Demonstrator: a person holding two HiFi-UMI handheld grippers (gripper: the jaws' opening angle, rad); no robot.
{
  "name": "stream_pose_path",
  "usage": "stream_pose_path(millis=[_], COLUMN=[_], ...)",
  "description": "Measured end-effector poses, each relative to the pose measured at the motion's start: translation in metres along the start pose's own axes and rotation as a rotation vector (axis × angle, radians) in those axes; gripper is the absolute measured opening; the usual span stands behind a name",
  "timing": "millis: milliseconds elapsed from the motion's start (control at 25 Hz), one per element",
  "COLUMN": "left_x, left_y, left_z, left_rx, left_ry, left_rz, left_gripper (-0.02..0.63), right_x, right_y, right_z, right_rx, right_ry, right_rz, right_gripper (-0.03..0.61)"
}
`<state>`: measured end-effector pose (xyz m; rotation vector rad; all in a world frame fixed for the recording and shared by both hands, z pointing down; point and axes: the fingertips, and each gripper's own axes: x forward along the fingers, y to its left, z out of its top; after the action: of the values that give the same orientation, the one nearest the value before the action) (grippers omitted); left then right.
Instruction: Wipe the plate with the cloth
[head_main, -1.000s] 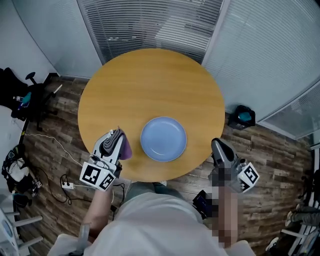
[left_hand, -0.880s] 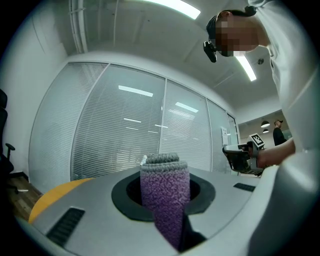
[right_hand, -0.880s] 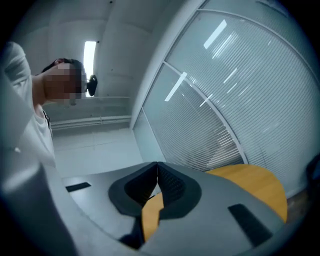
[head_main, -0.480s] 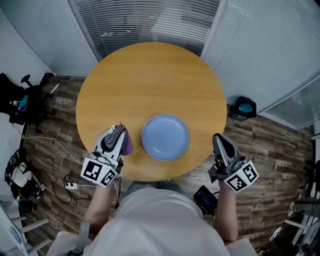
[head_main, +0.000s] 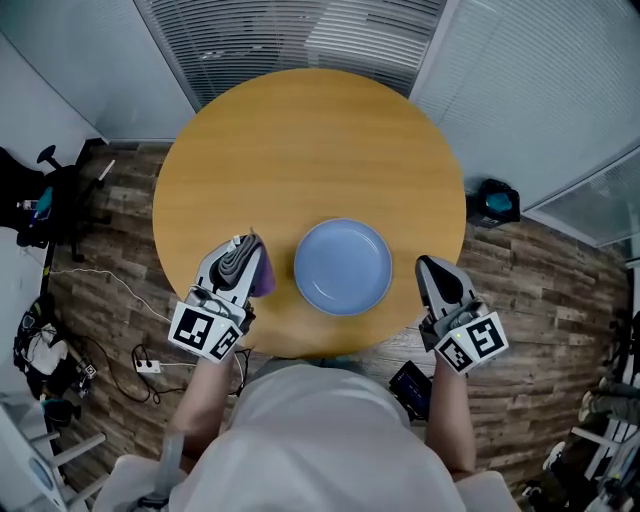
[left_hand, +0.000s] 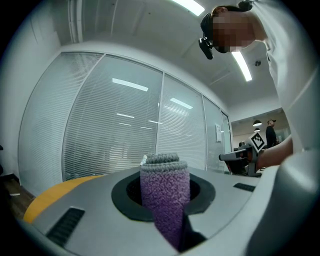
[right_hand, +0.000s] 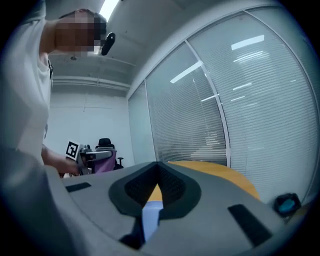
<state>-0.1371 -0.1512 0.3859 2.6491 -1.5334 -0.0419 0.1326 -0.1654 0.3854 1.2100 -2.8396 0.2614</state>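
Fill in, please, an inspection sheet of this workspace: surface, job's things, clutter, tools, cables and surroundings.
Surface: round wooden table, with only the plate lying on it.
Job's things: blue plate lies near the table's front edge and looks empty; purple cloth is left of the plate, not on it.
Clutter: nothing seen on the table.
Grippers: left tool is shut on the cloth; right tool is shut and empty, right of the plate and apart from it.
Cables: white cable and power strip on the floor at the left.
Surroundings: glass walls with blinds, office chair, dark bin, wood floor.
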Motion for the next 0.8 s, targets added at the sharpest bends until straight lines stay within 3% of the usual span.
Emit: stream_pose_path(millis=[400, 800], left_x=[0.009, 0.016], left_y=[0.006, 0.004], left_z=[-0.027, -0.046], left_rx=[-0.029, -0.034], left_ry=[0.032, 0.076], left_rz=[-0.044, -0.079], left_gripper=[0.075, 0.075], right_x=[0.03, 0.038], right_y=[-0.033, -0.068], right_z=[-0.085, -0.159], right_rx=[0.156, 0.224], right_ry=[0.241, 0.436], right_rz=[-0.042, -0.081], right_gripper=[0.02, 0.021])
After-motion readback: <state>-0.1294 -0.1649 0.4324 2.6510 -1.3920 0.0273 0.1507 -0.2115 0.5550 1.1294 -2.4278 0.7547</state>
